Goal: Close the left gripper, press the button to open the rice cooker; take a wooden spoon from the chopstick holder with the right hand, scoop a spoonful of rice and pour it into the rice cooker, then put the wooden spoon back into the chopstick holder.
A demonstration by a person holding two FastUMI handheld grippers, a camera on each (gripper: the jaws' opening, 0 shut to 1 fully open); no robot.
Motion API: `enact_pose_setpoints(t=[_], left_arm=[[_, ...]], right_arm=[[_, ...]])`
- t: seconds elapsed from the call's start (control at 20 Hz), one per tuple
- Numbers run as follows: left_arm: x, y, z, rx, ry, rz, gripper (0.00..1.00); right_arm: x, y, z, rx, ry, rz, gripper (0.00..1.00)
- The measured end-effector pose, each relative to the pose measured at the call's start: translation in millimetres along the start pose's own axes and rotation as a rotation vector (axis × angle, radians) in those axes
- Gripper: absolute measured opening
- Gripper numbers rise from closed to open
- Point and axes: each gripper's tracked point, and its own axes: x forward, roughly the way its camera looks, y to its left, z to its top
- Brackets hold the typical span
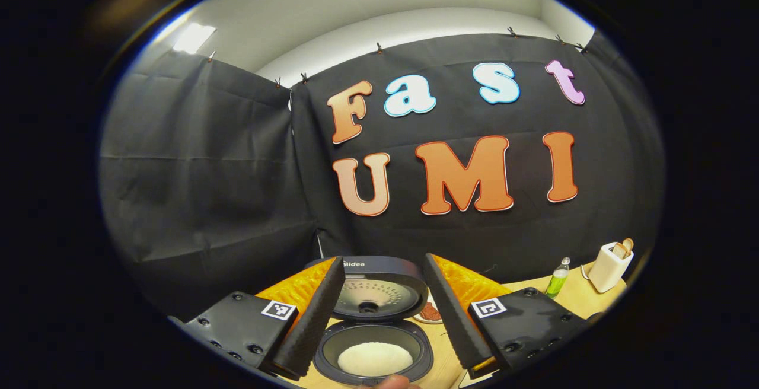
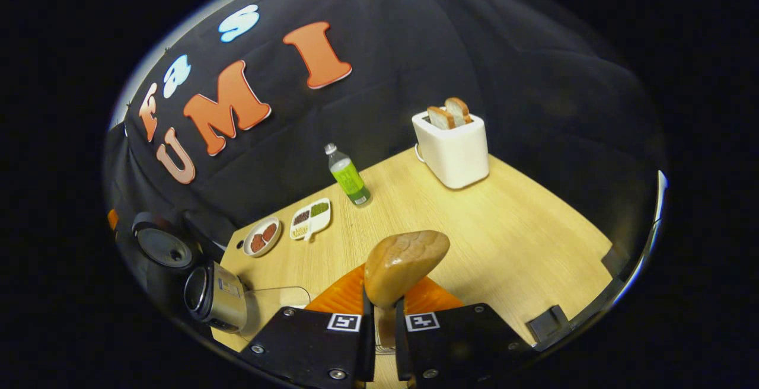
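Pale wood counter [image 2: 504,229] carries the scene. The right gripper [image 2: 384,312] has its fingers closed on the handle of the wooden spoon [image 2: 406,265], whose bowl rises just ahead of the fingertips and looks empty, though the inside face is turned away, so this is hard to confirm. At the near left edge of the right gripper view lies a metal cylinder [image 2: 214,297], probably the chopstick holder seen from above. Beyond it stand a round dish [image 2: 261,237], a divided tray [image 2: 310,219], a green bottle [image 2: 348,177] and, at the far right, a toaster [image 2: 453,146] holding bread.

The left gripper [image 1: 385,318] hovers with fingers spread wide, holding nothing, over the rice cooker [image 1: 373,341], whose lid [image 1: 370,288] stands up and whose pot shows white rice.

From here the risk is in returning the spoon: held low on a thin handle, it could pivot in the fingers, catch the holder's rim and tip the holder over.
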Motion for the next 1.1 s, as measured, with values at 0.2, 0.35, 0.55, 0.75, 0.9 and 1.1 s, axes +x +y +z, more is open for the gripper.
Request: enact_pose_setpoints(t=[0.2, 0.35, 0.55, 0.75, 0.9, 1.1], left_arm=[[5.6, 18.5, -9.3, -0.020, 0.005, 0.007, 0.94], [12.6, 36.9, -22.0, -0.040, 0.027, 0.016, 0.96], [17.6, 64.1, -30.3, -0.032, 0.032, 0.028, 0.93], [19.1, 90.1, -46.1, -0.015, 0.063, 0.041, 0.87], [20.6, 105.8, -58.8, -0.026, 0.093, 0.054, 0.87], [26.0, 120.2, -72.4, -0.021, 0.120, 0.052, 0.92]], right_arm=[[-14.9, 57.9, 25.2, -0.001, -0.046, 0.107, 0.13], [-13.9, 118.0, 9.9, -0.004, -0.014, 0.216, 0.13], [7.5, 158.5, -42.6, -0.123, 0.048, 0.232, 0.13], [24.3, 162.5, -68.3, -0.275, 0.018, 0.166, 0.13], [32.2, 154.5, -81.3, -0.419, -0.021, 0.096, 0.13], [43.5, 147.6, -100.4, -0.478, -0.033, 0.024, 0.13]])
